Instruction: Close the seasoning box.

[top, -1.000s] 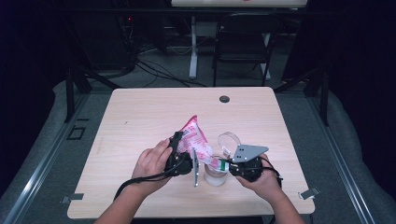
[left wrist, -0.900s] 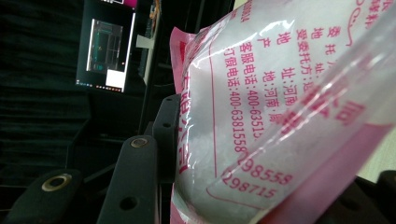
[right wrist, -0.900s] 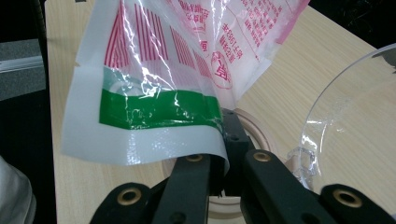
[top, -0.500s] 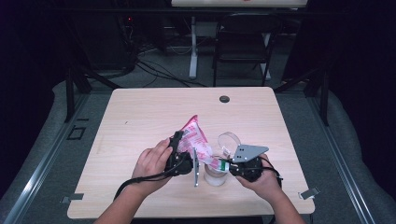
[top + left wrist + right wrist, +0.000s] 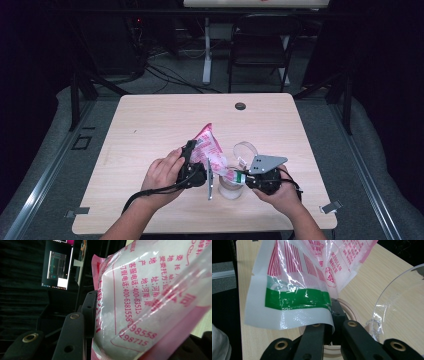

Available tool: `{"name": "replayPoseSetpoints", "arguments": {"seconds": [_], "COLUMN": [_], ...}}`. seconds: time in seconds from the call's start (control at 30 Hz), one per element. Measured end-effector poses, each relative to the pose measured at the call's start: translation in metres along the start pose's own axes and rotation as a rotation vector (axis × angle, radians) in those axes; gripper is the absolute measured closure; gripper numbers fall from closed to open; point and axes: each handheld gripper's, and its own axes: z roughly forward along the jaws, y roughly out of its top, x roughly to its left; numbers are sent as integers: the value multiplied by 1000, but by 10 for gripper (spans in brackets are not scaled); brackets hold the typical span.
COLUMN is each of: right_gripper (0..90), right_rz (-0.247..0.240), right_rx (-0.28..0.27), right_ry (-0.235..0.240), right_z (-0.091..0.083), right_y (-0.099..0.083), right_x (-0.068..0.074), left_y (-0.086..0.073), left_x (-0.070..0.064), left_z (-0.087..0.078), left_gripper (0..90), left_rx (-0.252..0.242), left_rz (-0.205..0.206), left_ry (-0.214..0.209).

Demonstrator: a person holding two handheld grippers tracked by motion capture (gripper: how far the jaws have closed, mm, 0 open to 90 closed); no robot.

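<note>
A pink and white plastic bag (image 5: 209,148) of white grains hangs between both grippers above the table's front middle. My left gripper (image 5: 198,161) is shut on the bag's pink side (image 5: 150,302); one black finger (image 5: 88,310) presses against it and the other is hidden behind it. My right gripper (image 5: 329,323) is shut on the bag's white edge, just under a green strip (image 5: 297,299). In the high view the right gripper (image 5: 243,177) is just right of the bag's lower corner. A clear jar with a wooden rim (image 5: 349,308) stands right below.
A clear lid (image 5: 245,149) lies just behind the jar, and shows as a curved clear shape (image 5: 402,302) at the right. A small dark disc (image 5: 240,106) sits near the table's far edge (image 5: 205,95). A chair (image 5: 260,45) stands beyond it.
</note>
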Motion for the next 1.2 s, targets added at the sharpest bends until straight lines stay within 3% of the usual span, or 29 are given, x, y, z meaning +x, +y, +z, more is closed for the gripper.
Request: {"name": "replayPoseSetpoints", "arguments": {"seconds": [1.2], "right_gripper": [900], "right_rz": [2], "right_rx": [-5], "right_ry": [-4], "right_z": [-1], "right_y": [0], "right_x": [-1], "left_y": [3], "left_x": [3], "left_z": [-1], "left_gripper": [615], "left_rx": [-6], "left_rz": [10], "left_ry": [11]}}
